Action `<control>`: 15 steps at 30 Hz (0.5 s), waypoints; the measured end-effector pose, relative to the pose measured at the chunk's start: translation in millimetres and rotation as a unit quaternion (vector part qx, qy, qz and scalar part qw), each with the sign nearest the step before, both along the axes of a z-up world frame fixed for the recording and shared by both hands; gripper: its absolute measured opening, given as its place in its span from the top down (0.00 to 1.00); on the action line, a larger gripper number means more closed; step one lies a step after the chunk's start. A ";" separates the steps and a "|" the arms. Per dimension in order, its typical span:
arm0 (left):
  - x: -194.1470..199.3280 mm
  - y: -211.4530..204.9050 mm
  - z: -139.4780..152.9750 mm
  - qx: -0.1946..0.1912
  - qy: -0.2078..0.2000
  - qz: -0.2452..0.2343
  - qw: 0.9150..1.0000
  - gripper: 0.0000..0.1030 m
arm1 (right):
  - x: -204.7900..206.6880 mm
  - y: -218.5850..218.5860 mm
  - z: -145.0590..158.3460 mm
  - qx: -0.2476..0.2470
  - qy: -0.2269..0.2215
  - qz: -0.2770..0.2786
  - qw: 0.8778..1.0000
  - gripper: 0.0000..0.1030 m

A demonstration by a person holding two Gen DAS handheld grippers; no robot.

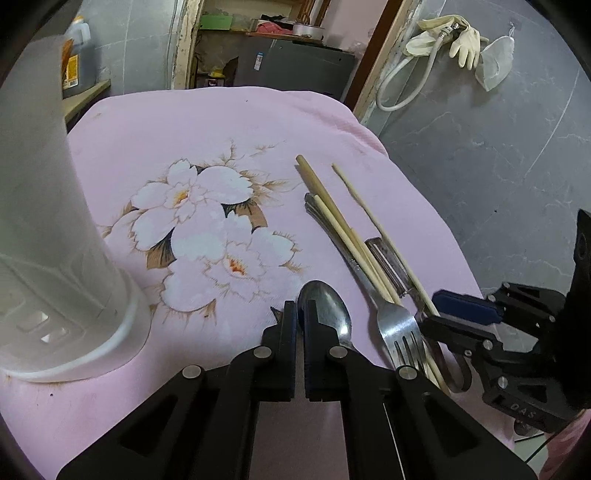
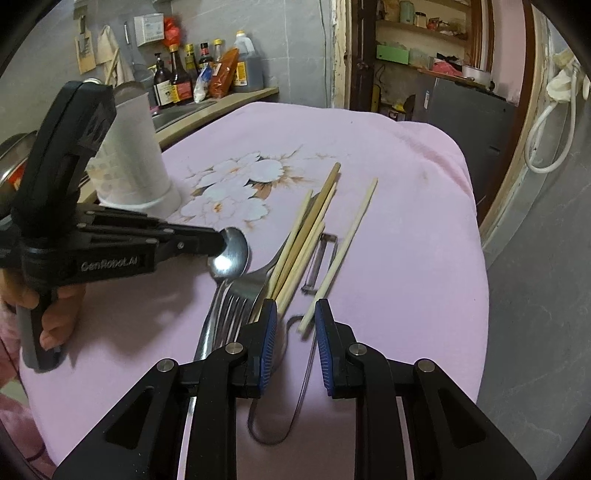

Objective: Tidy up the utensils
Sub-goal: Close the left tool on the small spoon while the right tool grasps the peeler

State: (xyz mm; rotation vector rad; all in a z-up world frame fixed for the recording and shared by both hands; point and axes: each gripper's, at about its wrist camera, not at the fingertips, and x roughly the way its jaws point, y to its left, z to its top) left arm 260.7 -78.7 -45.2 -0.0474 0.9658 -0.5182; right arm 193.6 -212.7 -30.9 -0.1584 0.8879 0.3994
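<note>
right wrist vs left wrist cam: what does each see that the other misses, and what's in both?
Right wrist only: the sauce bottles on the counter behind, and the person's hand holding the left gripper's handle.

Left wrist only: the rubber gloves hanging on the wall.

Both: the left gripper shut on the rim of the spoon, the right gripper over the peeler, the fork, the chopsticks, the white holder and the pink floral cloth.

A pink cloth [image 2: 388,229] with a white flower print [image 1: 207,236] covers the table. At eleven o'clock in the right wrist view, sauce bottles [image 2: 181,79] line a counter. Pale rubber gloves [image 1: 448,35] hang at one o'clock in the left wrist view.
</note>
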 end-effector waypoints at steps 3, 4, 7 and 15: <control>0.0 -2.1 -0.5 0.002 -0.001 0.000 1.000 0.99 | 0.5 -0.7 -1.1 0.005 0.008 -0.007 1.000 0.82; -0.4 -2.2 -0.3 0.002 -0.002 0.000 1.000 0.99 | 1.5 -0.3 -1.5 0.001 0.007 -0.009 1.000 0.82; -0.6 -2.2 -0.3 0.001 -0.001 0.000 1.000 0.99 | 7.9 -2.1 -6.3 -0.009 0.014 -0.019 1.000 0.83; -1.7 -1.2 -1.3 0.000 -0.002 -0.001 1.000 0.99 | 8.7 -17.0 -2.5 -0.027 0.004 -0.050 0.998 0.83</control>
